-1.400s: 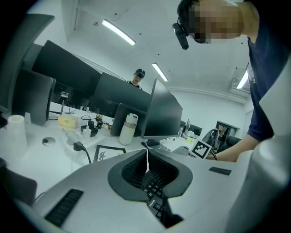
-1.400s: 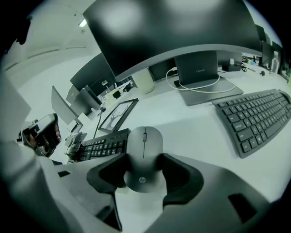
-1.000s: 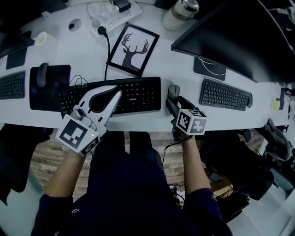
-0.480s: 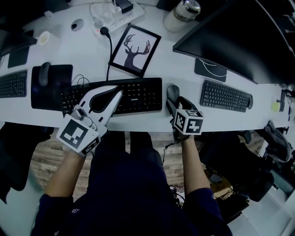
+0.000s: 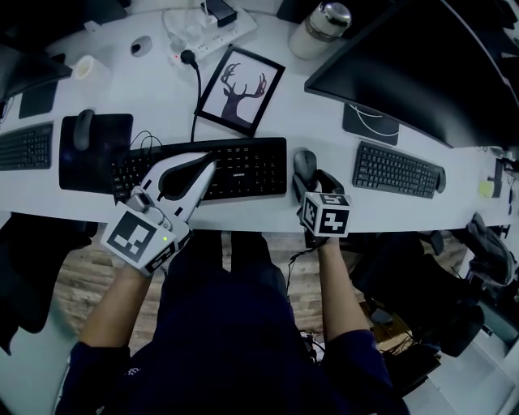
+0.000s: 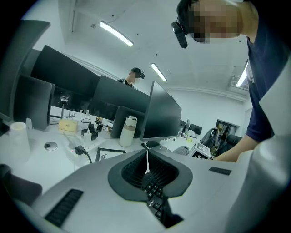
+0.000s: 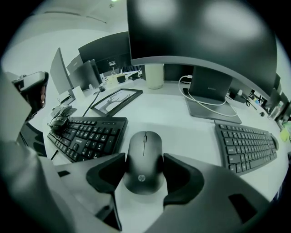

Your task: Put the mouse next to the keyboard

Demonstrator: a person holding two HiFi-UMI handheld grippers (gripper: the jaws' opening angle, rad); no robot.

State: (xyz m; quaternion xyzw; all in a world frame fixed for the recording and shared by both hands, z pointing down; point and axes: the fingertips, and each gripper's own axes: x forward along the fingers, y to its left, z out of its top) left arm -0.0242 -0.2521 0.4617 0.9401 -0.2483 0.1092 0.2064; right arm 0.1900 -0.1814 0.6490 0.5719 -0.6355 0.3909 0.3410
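Right now your right gripper (image 7: 144, 178) has its fingers (image 7: 105, 175) pinched on the mouse (image 7: 144, 157), one pad per side, w/ no gap showing. The mouse sits flat on the white desk (image 5: 259, 212) near its front edge. It's just beside the right end of the black keyboard (image 5: 243, 166), w/ a thin strip of desk btwn them, and its nose aims at the back edge.

Your left gripper (image 5: 211, 164) has its fingers pressed together, tips meeting, nothing btwn them. It's above the left half of that keyboard, tips angled toward the mouse side; can't tell if it touches the keys.

Behind the keyboard, toward the back edge, a framed deer picture (image 5: 241, 89) sits at an angle. A 2nd keyboard (image 5: 397, 168) lies further right, well apart from the mouse, below a dark monitor (image 5: 405, 57). Toward the desk's left end there's a black mouse pad (image 5: 101, 154) w/ another mouse (image 5: 82, 130) on it. A power strip (image 5: 212, 28) and a metal-topped flask (image 5: 320, 20) sit by the back edge.
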